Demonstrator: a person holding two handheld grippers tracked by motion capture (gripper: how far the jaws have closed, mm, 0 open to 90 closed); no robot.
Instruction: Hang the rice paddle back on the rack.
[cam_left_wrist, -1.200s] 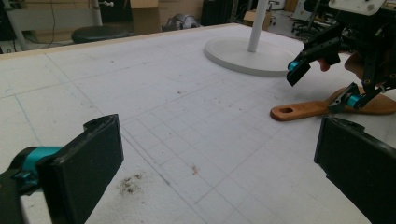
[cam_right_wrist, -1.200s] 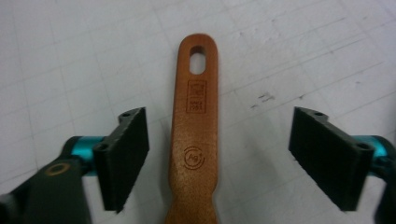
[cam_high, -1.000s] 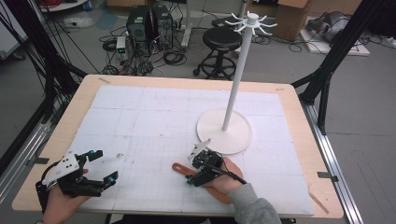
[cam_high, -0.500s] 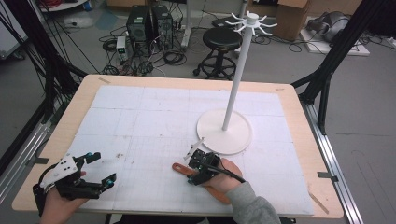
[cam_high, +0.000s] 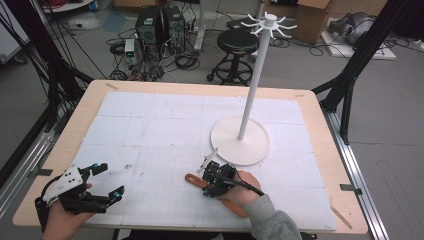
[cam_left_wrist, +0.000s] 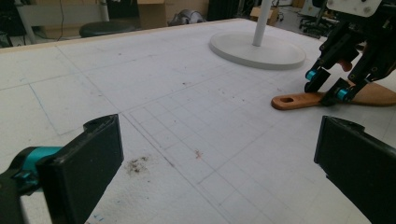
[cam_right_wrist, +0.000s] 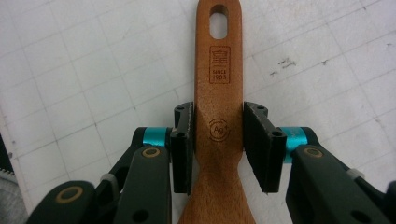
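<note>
Right gripper view looks straight down the right tool (cam_right_wrist: 218, 140), whose two flat black jaws press against both edges of a wooden spatula (cam_right_wrist: 219, 93) at the narrow part of its handle, clenched on it. The wood is smooth and reddish-brown, with an oval hanging hole near the handle's end, a stamped square mark below it and a round stamp between the jaws; toward the camera the handle flares wider. Turquoise collars sit behind each jaw.

From the high view, the spatula (cam_high: 192, 179) lies on the surface near its front edge, handle end pointing left, under the right tool (cam_high: 212, 181) and the person's right hand (cam_high: 245, 190) in a grey sleeve. Just beyond stands a white hanging stand (cam_high: 240, 142): a flat round base, a slim upright pole and a crown of short curved hooks.

At the front left, the left tool (cam_high: 107, 182) is released, its blocky black jaws spread wide apart over bare, scuffed white gridded matting (cam_high: 150, 130), which covers a pale wooden surface (cam_high: 90, 102) with rounded corners.
</note>
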